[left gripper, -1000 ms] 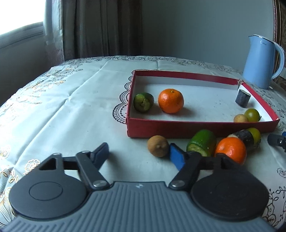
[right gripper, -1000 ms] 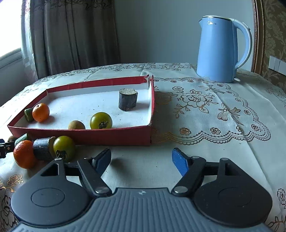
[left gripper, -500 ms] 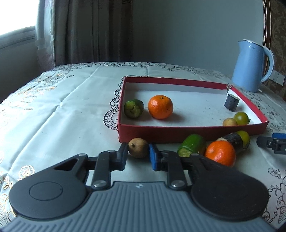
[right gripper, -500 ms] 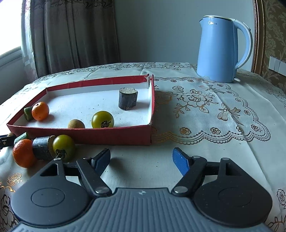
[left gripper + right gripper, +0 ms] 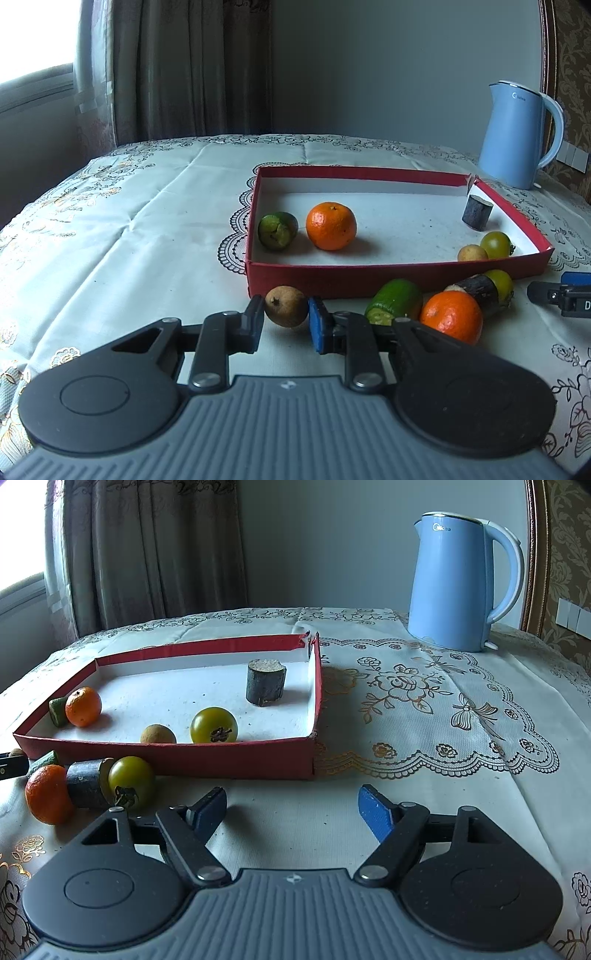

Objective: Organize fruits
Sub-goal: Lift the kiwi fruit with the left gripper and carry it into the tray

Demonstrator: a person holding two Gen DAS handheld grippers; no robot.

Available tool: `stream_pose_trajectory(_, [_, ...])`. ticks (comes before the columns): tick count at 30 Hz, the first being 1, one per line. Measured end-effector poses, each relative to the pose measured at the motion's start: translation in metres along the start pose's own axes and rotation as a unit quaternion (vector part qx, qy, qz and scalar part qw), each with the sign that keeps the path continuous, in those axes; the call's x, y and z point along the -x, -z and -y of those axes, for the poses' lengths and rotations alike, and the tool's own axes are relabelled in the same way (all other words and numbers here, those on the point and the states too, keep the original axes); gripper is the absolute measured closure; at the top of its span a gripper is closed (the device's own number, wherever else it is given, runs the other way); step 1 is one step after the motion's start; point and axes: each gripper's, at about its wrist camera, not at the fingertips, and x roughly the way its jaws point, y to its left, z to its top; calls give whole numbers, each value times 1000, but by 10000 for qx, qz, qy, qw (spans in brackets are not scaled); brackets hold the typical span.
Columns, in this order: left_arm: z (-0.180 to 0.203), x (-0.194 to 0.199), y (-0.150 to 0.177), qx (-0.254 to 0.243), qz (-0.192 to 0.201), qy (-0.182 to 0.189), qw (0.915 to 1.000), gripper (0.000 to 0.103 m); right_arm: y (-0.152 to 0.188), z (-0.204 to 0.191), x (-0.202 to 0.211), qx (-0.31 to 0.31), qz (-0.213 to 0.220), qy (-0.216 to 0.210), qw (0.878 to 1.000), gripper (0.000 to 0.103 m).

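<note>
Closed since—left tongs (image 5: 286, 325) on stem-left longan (image 5: 286, 305)

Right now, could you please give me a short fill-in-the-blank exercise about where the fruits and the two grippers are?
1. The left gripper is closed on a small ____ fruit in front of the red tray.
2. The right gripper is ____ and holds nothing.
3. The number of oranges inside the tray is ____.
4. The kettle on the tablecloth has the colour ____.

Missing words: brown; open; one; blue
</note>
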Motion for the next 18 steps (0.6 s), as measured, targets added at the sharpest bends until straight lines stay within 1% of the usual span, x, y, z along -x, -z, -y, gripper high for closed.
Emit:
stream_pose_trajectory(9, [6, 14, -12, -117, 204, 96, 9997, 80, 0, 0, 0, 7, -3, 6, 10000, 24])
stream_pose_trajectory(14, [11, 9, -26, -116, 258, 150, 9995, 80, 0, -1, 0, 17, -7, 11, 10000, 24])
stream_pose_trajectory(18, [12, -2, -33, -78, 169, 163, 9997, 80, 0, -1, 0, 17, -8, 12, 10000, 24])
